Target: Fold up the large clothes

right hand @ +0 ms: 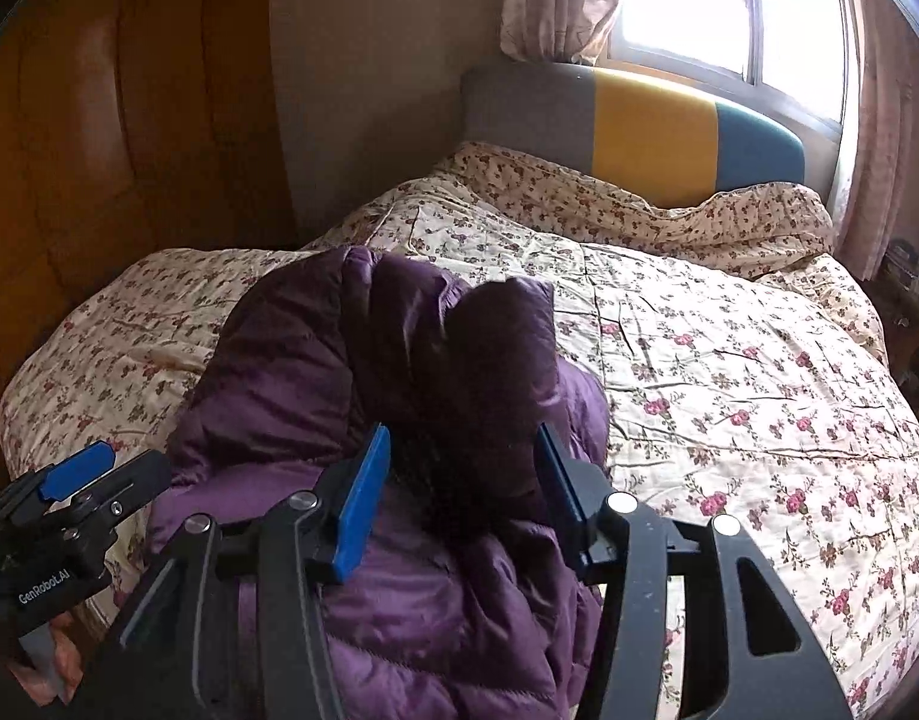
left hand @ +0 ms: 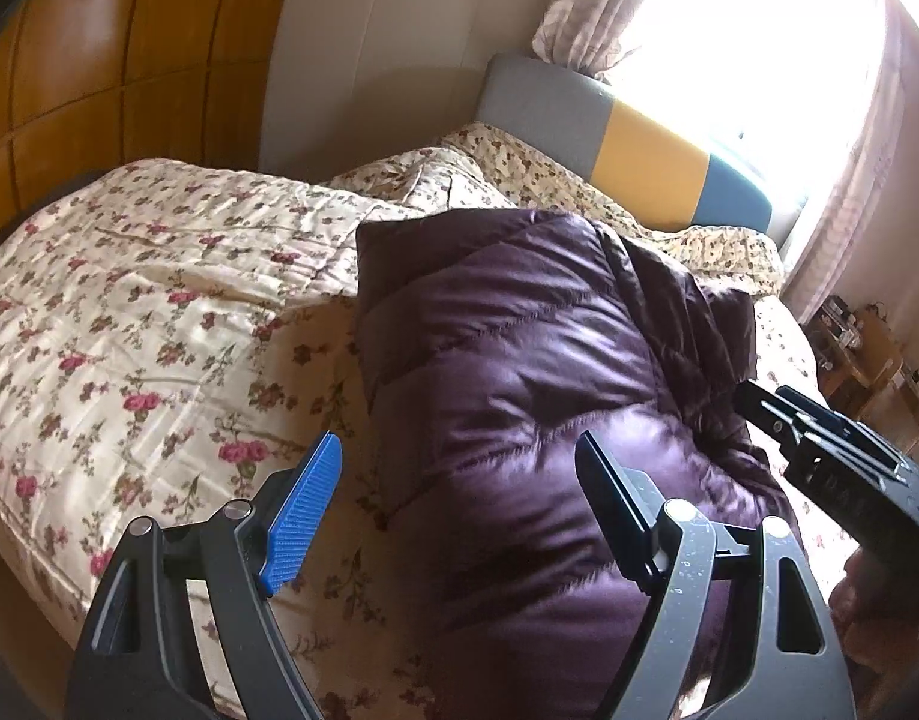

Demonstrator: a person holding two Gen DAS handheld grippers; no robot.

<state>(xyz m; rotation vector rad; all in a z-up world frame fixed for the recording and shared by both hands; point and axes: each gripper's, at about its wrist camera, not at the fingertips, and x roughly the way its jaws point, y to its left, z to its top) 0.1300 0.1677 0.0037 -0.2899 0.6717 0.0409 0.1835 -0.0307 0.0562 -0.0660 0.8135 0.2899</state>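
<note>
Purple quilted jacket (left hand: 519, 372) lies bunched on the floral bed (left hand: 129, 300). Left gripper (left hand: 459, 480) fingers gape wide above it. Right gripper (right hand: 462, 468) fingers stand apart around a raised fold.

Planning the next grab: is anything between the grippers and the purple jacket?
Nothing visible. Both the left gripper and the right gripper are open, right over the jacket on the bed.

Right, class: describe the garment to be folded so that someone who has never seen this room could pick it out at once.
Start from the bed with the grey, yellow and blue headboard under the window. On its flowered quilt, near the foot, lies the purple puffer jacket. It is the only plain, dark, shiny thing there, stitched in puffy bands, while all the bedding around it is pale and floral.
</note>
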